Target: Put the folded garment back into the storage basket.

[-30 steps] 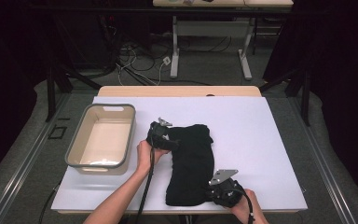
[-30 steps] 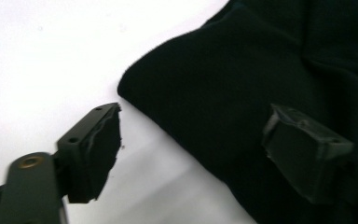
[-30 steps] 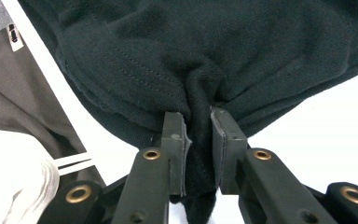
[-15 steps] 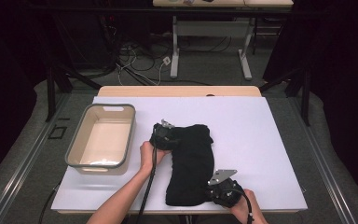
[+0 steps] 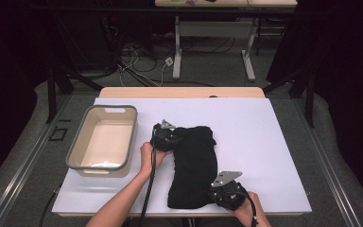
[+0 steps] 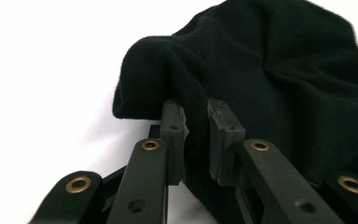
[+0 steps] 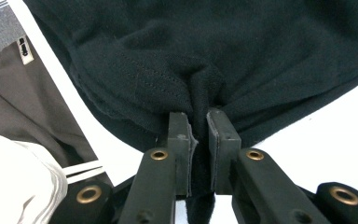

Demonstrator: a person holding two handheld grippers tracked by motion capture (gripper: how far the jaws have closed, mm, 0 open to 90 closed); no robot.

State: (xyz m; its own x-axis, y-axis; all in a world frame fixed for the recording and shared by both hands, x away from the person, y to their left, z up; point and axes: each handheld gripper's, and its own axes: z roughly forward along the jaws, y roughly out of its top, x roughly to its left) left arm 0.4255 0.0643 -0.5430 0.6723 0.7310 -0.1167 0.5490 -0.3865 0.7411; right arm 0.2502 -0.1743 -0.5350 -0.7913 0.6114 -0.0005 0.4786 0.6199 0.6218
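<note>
The soft, limp black fleece garment (image 5: 194,165) is clamped by the left hand-held gripper (image 6: 196,135), just closed on its far corner, and by the right hand-held gripper (image 7: 199,140) at the near hem; sagging is expected.

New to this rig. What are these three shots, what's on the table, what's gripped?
No robot: a person holds a two-jaw claw in each hand. The high view looks down on the white table; the other two come from cameras riding on each claw. On the table lie a black cloth and an empty beige tub. The left claw, jaws just closed, pinches a fold at the cloth's far corner. The right claw pinches the near hem.
</note>
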